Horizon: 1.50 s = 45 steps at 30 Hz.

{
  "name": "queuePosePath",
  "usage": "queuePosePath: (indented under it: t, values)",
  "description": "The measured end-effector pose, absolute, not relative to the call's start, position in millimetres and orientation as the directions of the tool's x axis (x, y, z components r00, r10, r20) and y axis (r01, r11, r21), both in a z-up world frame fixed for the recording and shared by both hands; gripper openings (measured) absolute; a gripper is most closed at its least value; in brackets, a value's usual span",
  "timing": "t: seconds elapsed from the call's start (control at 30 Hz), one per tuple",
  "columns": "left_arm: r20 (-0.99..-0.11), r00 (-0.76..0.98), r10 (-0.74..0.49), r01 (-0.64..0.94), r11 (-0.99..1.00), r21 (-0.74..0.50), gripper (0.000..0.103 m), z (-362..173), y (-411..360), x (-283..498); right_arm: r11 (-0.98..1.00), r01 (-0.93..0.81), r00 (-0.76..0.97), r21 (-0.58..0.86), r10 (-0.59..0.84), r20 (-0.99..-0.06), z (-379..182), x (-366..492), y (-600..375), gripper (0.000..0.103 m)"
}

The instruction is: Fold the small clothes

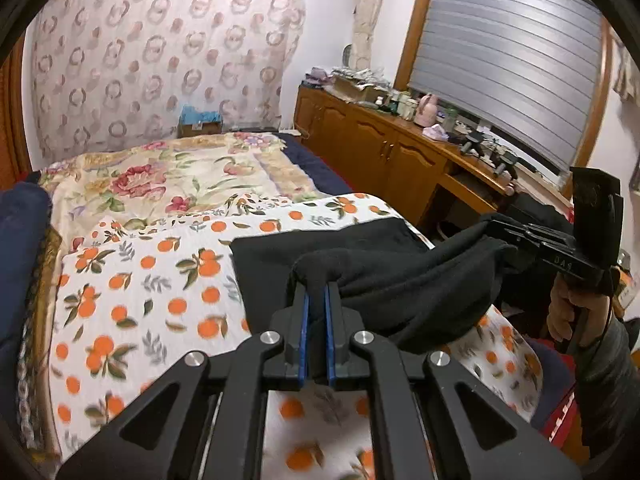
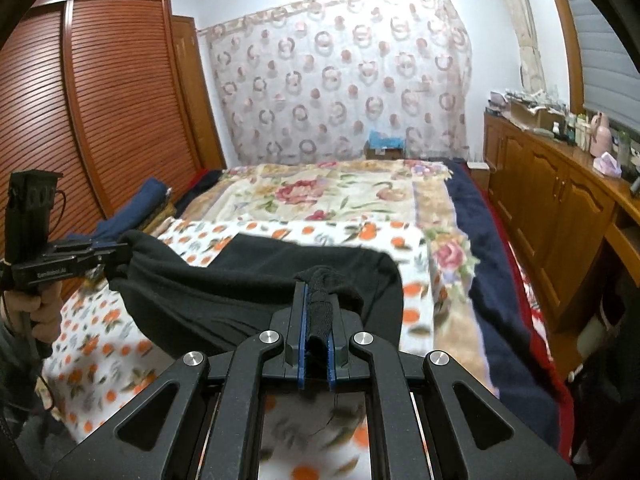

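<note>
Black cloth (image 1: 400, 276) strung sideways between both tongs, far half lying on the orange-print sheet (image 1: 132, 280). Left gripper (image 1: 317, 292) pinching one near corner, right gripper (image 2: 316, 300) pinching the other, both equally close. Bed beneath; flowery curtain (image 2: 340, 80) and wooden cupboards (image 1: 372, 152) beyond.

- Ahead of you the orange-print sheet (image 1: 132, 288) and the floral blanket (image 1: 168, 176) lie flat and bare.
- Between your grippers the black garment (image 1: 400, 276) hangs, blocking the middle.
- To your right, the wooden cabinet (image 2: 552, 196) stands near the bed's edge.
- To your left, the slatted wardrobe (image 2: 120, 100) closes that side.
</note>
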<state>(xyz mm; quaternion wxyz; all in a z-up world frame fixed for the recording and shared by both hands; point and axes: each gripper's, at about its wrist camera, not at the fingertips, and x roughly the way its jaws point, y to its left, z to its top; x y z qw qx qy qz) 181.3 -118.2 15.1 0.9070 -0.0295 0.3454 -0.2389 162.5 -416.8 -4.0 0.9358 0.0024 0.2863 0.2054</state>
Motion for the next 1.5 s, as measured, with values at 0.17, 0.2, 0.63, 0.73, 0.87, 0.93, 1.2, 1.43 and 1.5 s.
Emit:
queuePosePath:
  t: [0.17,0.2,0.63,0.73,0.87,0.93,1.2,1.43,1.5]
  values:
    - [-0.636,0.633,-0.442,0.39,0.891,-0.231,0.004,5.5,-120.6,227.8,0.923,-0.369,0.744,0.107,0.362,-0.561,-16.3,208.8,-418.9,0.004]
    - [-0.641,0.63,-0.44,0.384,0.893,-0.235,0.004,3.2,-121.2,237.2,0.925,-0.365,0.742,0.107,0.358,-0.567,-19.3,216.4,-419.4,0.004]
    - [-0.611,0.668,-0.424,0.354,0.904,-0.24,0.038,2.6,-104.5,268.4,0.941,-0.323,0.713,0.101,0.311,-0.629,-47.9,279.9,-419.0,0.005]
    - [-0.614,0.659,-0.435,0.375,0.897,-0.233,0.039,1.6,-102.9,262.7,0.946,-0.306,0.716,0.108,0.303,-0.629,-46.2,285.1,-419.1,0.007]
    - [-0.636,0.635,-0.438,0.39,0.893,-0.225,0.039,-7.0,-109.6,258.3,0.949,-0.31,0.726,0.061,0.277,-0.629,-38.4,282.1,-413.7,0.01]
    - [-0.651,0.622,-0.435,0.398,0.892,-0.216,0.039,-12.8,-116.1,258.8,0.949,-0.311,0.727,0.056,0.276,-0.629,-33.0,279.8,-415.2,0.013]
    - [-0.706,0.575,-0.413,0.431,0.887,-0.167,0.039,-34.6,-147.2,275.2,0.968,-0.239,0.753,0.081,0.237,-0.613,-16.7,281.0,-438.6,0.05]
    - [-0.74,0.541,-0.399,0.415,0.892,-0.177,0.039,-49.9,-150.5,305.9,0.954,-0.285,0.701,0.088,0.27,-0.66,-35.0,275.7,-437.0,0.05]
    - [-0.744,0.531,-0.404,0.405,0.893,-0.196,0.039,-54.7,-147.6,311.3,0.949,-0.297,0.676,0.103,0.285,-0.68,-45.5,278.4,-433.7,0.05]
